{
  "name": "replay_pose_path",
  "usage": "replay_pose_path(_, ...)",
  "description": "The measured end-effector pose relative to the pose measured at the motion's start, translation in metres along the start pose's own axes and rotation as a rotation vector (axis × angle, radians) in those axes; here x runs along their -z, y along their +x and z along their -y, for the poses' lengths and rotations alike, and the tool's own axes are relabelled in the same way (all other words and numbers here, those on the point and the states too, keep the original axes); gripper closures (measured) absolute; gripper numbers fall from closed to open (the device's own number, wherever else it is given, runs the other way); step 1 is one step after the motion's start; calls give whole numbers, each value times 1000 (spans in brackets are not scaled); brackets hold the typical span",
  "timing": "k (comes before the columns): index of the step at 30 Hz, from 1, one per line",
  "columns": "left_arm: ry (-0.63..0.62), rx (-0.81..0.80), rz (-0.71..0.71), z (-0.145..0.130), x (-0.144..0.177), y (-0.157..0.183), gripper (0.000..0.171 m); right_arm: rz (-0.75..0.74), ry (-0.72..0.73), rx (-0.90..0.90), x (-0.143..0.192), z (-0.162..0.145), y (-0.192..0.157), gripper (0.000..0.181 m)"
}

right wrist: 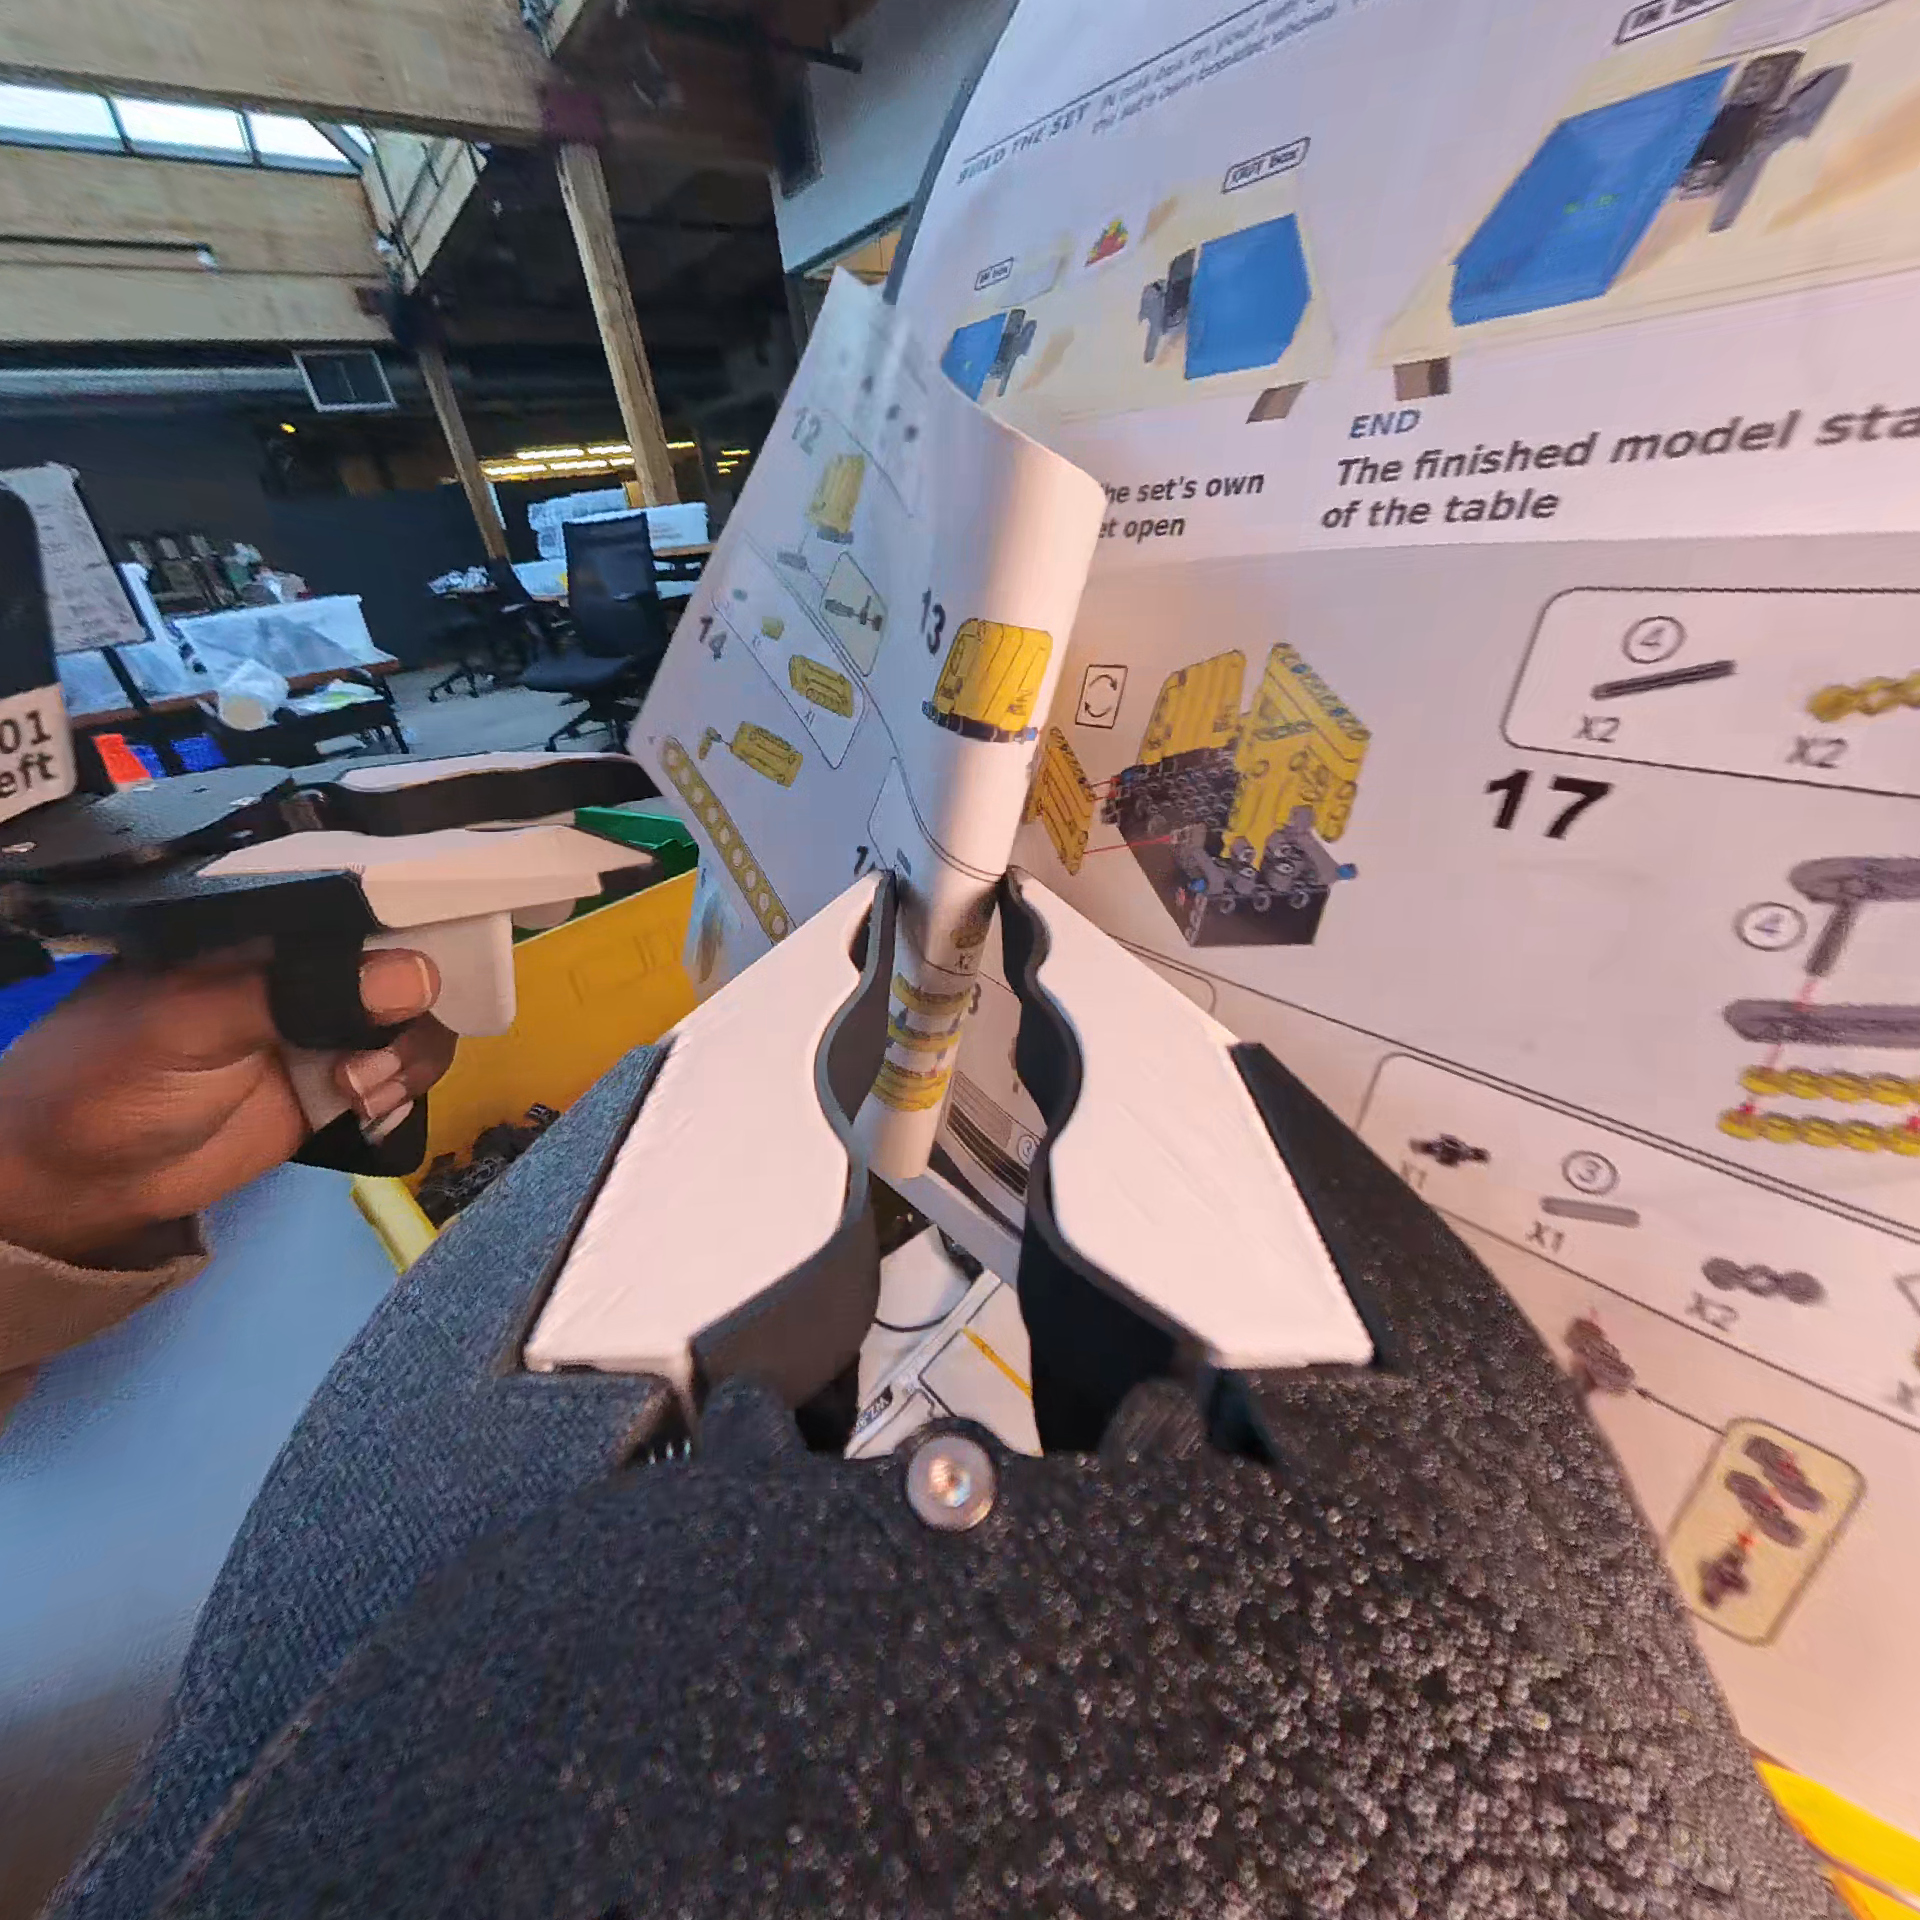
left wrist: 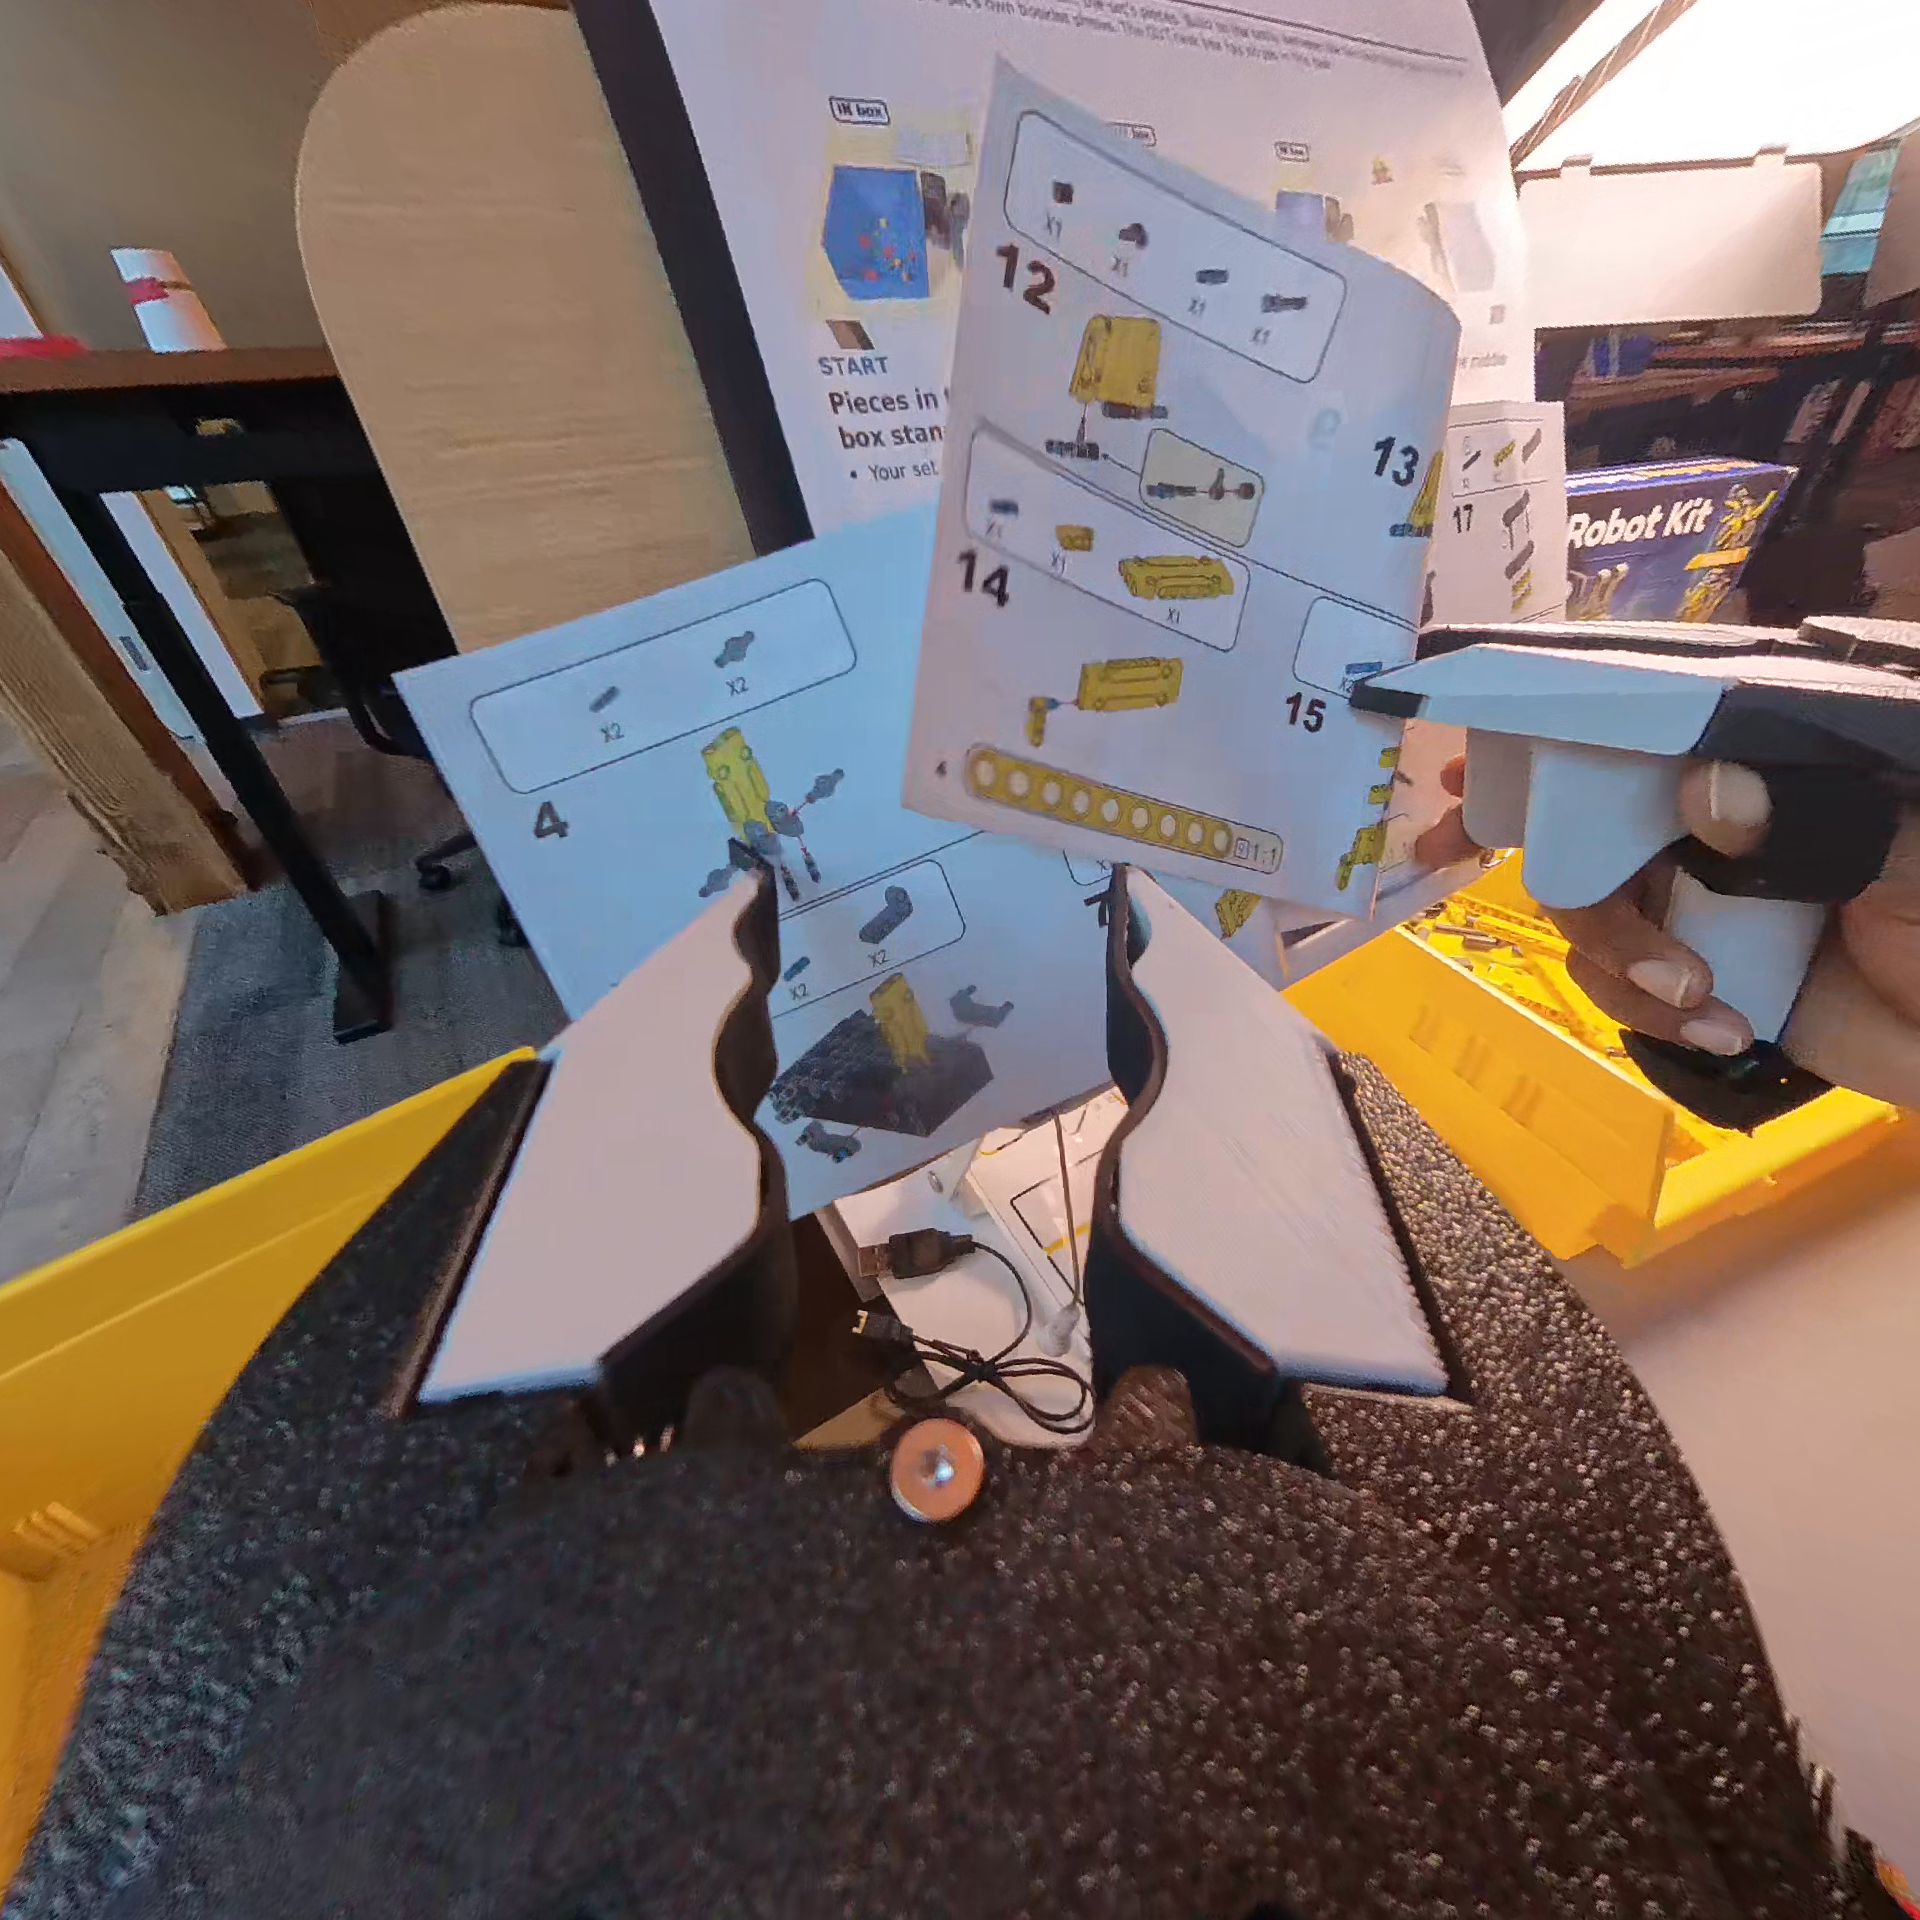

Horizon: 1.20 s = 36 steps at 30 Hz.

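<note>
The right tongs (right wrist: pixel 943 883) are nearly closed on a curled page of the instruction booklet (right wrist: pixel 977 727), whose rolled edge runs upright from between the fingers, tilting slightly right. The left tongs (left wrist: pixel 940 878) stand wide apart with nothing in them, in front of the booklet's lower page (left wrist: pixel 665 748). The booklet is held up above the yellow bin (left wrist: pixel 1475 1081), in front of a large printed sheet (right wrist: pixel 1558 488).

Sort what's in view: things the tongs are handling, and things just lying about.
Handled: white printed instruction booklet, curled page pinched in the right tongs; left tongs open before its lower page.
Lying about: yellow plastic bin; thin black cable; blue cardboard kit box; large white printed poster.
</note>
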<state>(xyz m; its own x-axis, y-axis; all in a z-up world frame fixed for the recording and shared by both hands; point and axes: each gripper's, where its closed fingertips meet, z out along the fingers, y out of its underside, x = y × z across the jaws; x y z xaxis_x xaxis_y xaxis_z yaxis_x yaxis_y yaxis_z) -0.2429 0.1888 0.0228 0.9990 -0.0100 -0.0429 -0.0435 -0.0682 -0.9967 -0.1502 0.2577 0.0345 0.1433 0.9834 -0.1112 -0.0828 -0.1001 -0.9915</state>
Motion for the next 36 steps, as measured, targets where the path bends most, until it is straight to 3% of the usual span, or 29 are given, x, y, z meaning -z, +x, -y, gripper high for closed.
replay_pose_path(3, -31, 33, -64, -7, -1, 7, 113, -56, 17, -27, 13, 3, 14, 164)
replay_pose_path(6, 19, 44, -170, -1, 0, 34, 117, -124, 1, -6, 22, 0, 27, 165)
replay_pose_path(10, 105, 74, -308, 19, -2, 79, 147, -138, 34, 49, 34, 9, 17, 162)
replay_pose_path(12, 125, 66, -369, 26, -4, 104, 148, -180, 99, 105, 48, 25, 12, 153)
replay_pose_path(15, 121, 44, -429, 28, -14, 137, 141, -221, 233, 129, 81, 61, 2, 137)
replay_pose_path(17, 112, 14, -462, 24, -22, 156, 131, -197, 264, 107, 96, 82, -12, 111)
replay_pose_path(20, 124, -17, -565, 20, -31, 187, 108, -205, 140, 228, 92, 85, -35, 77)
replay_pose_path(21, 122, -33, -637, 18, -30, 201, 98, -242, 82, 295, 88, 80, -36, 74)
replay_pose_path(23, 42, -55, -707, 4, -28, 215, 104, -351, -37, 395, 83, 65, -15, 80)
replay_pose_path(26, 69, -46, -608, 5, -22, 190, 110, -544, -141, 501, 91, 48, 46, 97)
replay_pose_path(30, 165, 17, -192, 24, -9, 91, 109, -698, -224, 579, 103, 33, 106, 106)
replay_pose_path(33, 155, 60, 55, 20, 2, 23, 86, -797, -238, 620, 113, 34, 122, 106)
replay_pose_path(36, 89, 79, 89, 4, -2, 3, 70, -772, -139, 535, 112, 44, 100, 107)
